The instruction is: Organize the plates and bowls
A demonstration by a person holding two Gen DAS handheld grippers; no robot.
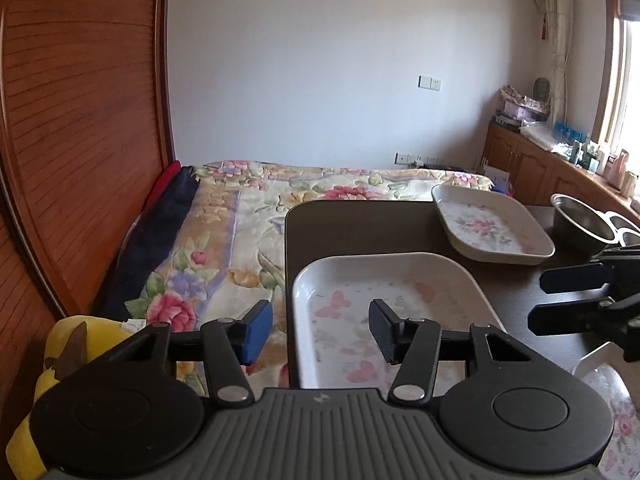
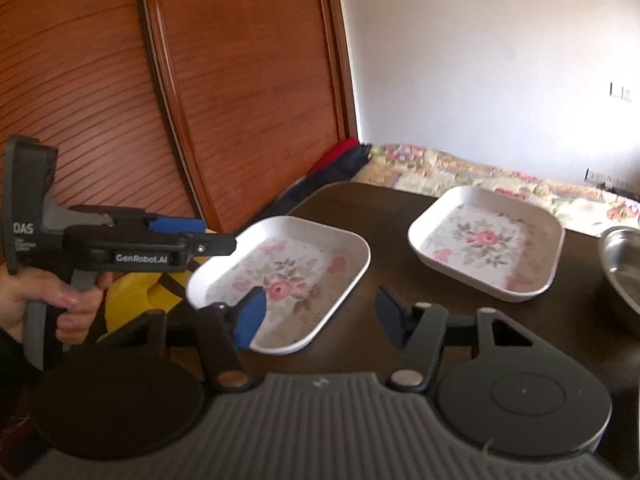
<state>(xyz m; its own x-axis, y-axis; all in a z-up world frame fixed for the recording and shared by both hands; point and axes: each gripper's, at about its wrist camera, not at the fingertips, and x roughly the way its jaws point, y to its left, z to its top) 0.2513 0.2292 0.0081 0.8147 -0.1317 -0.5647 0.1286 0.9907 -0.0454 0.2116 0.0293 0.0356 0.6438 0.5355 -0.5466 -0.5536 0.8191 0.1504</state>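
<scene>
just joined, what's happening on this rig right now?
A person holds a claw in each hand over a dark table. Both are open and empty. The left claw straddles the left rim of the near floral plate, not yet closed on it. The right claw hovers beside that same plate. A second floral plate and a steel bowl sit farther back, untouched. Nothing is stacked yet.

Two plates [image 2: 280, 280] [image 2: 486, 242] on table [image 2: 384, 208]
</scene>
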